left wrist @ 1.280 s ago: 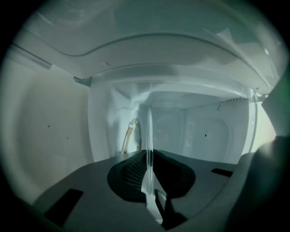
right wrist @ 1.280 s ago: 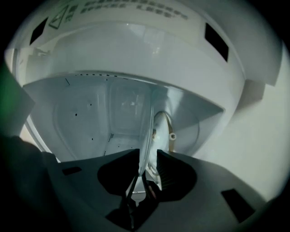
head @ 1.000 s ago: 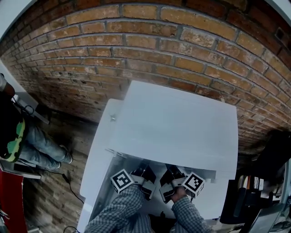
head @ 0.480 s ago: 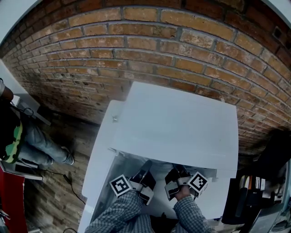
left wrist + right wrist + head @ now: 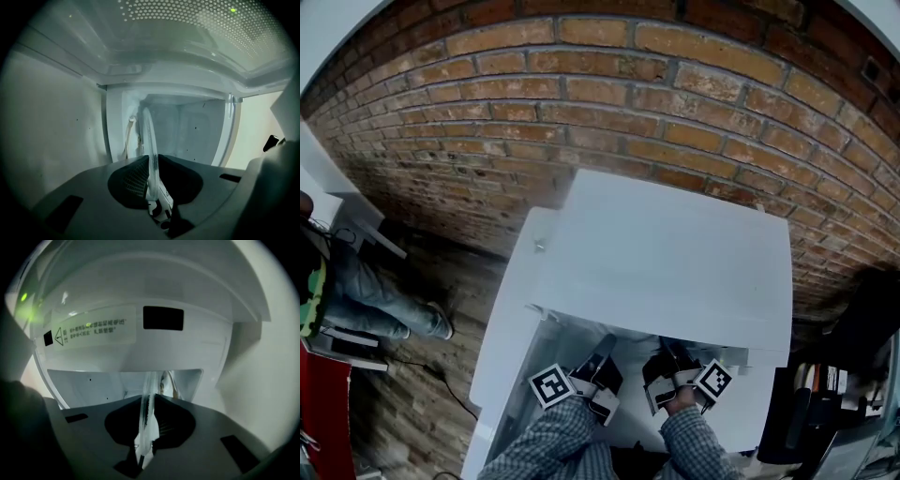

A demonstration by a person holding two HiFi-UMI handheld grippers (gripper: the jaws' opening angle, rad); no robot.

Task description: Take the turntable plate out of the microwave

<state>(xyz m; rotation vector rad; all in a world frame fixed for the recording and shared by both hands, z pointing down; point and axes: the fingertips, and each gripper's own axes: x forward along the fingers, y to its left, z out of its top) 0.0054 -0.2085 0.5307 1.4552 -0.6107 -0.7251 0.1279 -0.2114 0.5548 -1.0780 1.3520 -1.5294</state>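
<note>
Jaws of right gripper [image 5: 149,404] just closed onto rim of clear round glass turntable plate [image 5: 150,380], left gripper [image 5: 152,164] clamping it too: lift-out from white microwave [image 5: 675,253] looks ready.

Head view evenly lit w/ fisheye-bent edges; gripper views dim, greenish, dark-vignetted inside microwave [image 5: 56,122]

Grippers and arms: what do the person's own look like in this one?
The sleeves are grey-and-white plaid. The left gripper and right gripper are dark grey with black ribbed pads, each carrying a white cube with a black square marker. Left jaws have just been opening, right closing, the turntable plate rim between both.
</note>
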